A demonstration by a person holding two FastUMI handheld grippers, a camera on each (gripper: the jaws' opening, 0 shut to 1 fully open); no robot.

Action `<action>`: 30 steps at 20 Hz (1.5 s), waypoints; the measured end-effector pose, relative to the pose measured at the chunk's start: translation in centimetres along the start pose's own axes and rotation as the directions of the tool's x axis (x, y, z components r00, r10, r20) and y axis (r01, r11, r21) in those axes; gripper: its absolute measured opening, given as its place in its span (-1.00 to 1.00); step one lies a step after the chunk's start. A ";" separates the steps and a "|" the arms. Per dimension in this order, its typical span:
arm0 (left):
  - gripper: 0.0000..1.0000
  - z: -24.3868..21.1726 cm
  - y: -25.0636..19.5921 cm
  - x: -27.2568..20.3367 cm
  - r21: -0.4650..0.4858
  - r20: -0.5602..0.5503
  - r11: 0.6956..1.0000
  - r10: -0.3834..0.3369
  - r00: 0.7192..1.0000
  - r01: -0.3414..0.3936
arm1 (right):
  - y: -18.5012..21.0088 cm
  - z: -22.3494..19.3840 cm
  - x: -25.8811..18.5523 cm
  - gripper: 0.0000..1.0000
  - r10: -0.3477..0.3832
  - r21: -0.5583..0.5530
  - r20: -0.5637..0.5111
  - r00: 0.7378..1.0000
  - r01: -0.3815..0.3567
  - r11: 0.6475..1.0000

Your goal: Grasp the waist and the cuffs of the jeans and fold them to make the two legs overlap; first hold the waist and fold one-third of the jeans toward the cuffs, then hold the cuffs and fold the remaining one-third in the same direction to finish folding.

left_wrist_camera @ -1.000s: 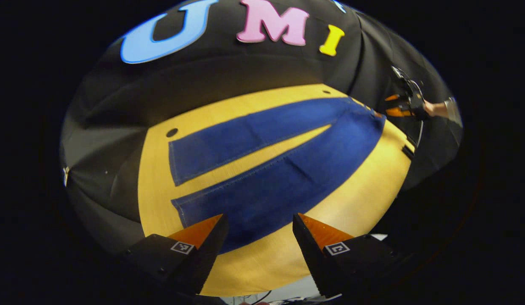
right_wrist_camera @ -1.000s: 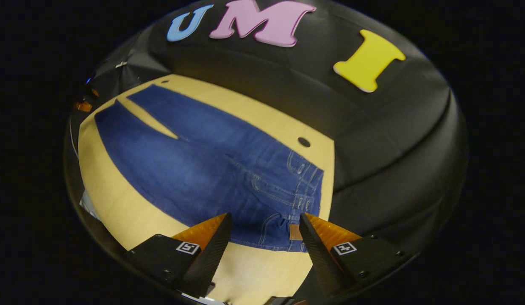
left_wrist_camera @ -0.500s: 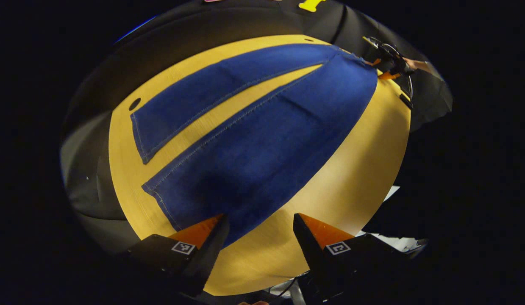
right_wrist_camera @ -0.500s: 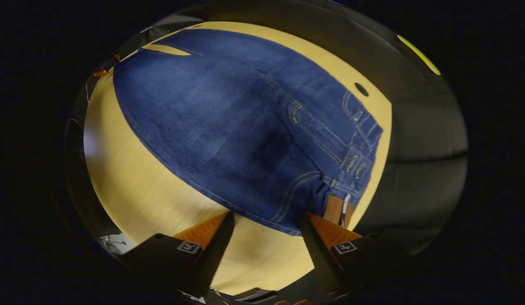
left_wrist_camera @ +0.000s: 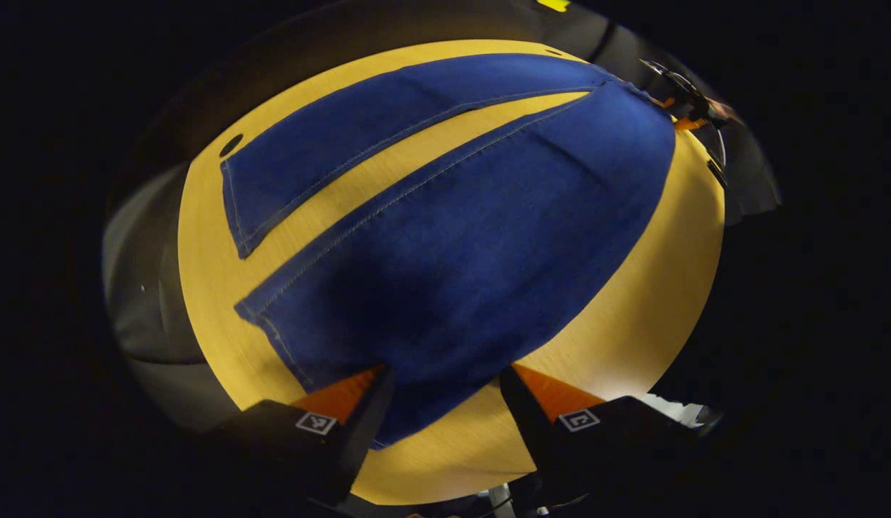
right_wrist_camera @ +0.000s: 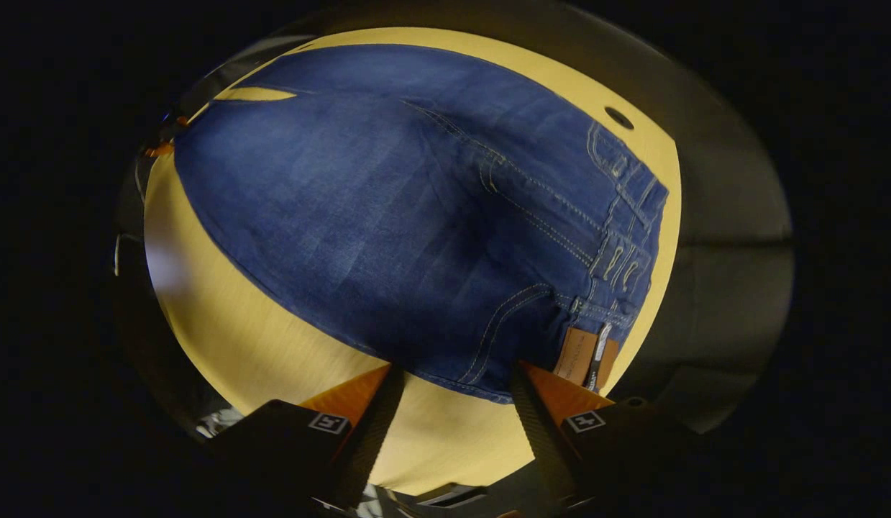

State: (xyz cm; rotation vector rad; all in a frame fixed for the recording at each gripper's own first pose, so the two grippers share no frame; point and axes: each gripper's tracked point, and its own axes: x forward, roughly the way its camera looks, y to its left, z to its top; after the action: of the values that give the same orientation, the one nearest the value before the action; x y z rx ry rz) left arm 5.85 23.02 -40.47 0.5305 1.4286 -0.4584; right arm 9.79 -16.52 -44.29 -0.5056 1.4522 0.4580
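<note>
Jeans: a blue pair (left_wrist_camera: 474,237) lies spread flat on the tabletop, legs splayed apart in a narrow V, not yet folded.
Tabletop: light wood (left_wrist_camera: 632,309), bare along the near edge and in the wedge between the two legs; a small dark hole (left_wrist_camera: 230,144) sits beside the far cuff.
Near cuff: the hem of the nearer leg (left_wrist_camera: 272,338) lies just ahead of the left gripper.
Far cuff: the other leg's hem (left_wrist_camera: 233,208) lies farther off, apart from the near one.
Waist: the waistband (right_wrist_camera: 625,244) with belt loops and a brown patch (right_wrist_camera: 585,356) lies at the tabletop's end, just ahead of the right gripper.
Left gripper: (left_wrist_camera: 445,378) spread wide, holding nothing, low over the outer edge of the near leg close to the cuff.
Right gripper: (right_wrist_camera: 456,374) spread wide, holding nothing, low over the waist corner by the pocket seam; also seen far off in the left gripper view (left_wrist_camera: 686,108) beyond the waist end.
</note>
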 end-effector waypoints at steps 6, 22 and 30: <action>-0.86 1.2 1.7 0.2 0.026 0.026 0.997 0.069 0.997 -0.070 | 0.2 2.6 0.2 -0.87 -0.002 0.055 -0.027 1.000 0.004 0.998; -0.88 4.3 3.4 -3.9 -0.099 0.111 0.992 0.092 0.990 -0.081 | -1.3 7.3 -7.7 -0.90 -0.091 0.272 0.299 0.950 0.007 0.962; -0.88 12.0 9.8 -9.1 -0.215 0.233 0.962 0.217 0.948 -0.168 | -4.8 15.6 -14.9 -0.90 -0.185 0.296 0.457 0.870 0.047 0.954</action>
State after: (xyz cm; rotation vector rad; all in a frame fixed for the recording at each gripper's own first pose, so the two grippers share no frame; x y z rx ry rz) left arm 20.40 23.53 -29.94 0.4326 1.1462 -0.2178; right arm 24.20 -11.20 -28.41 -0.2275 0.9737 0.2507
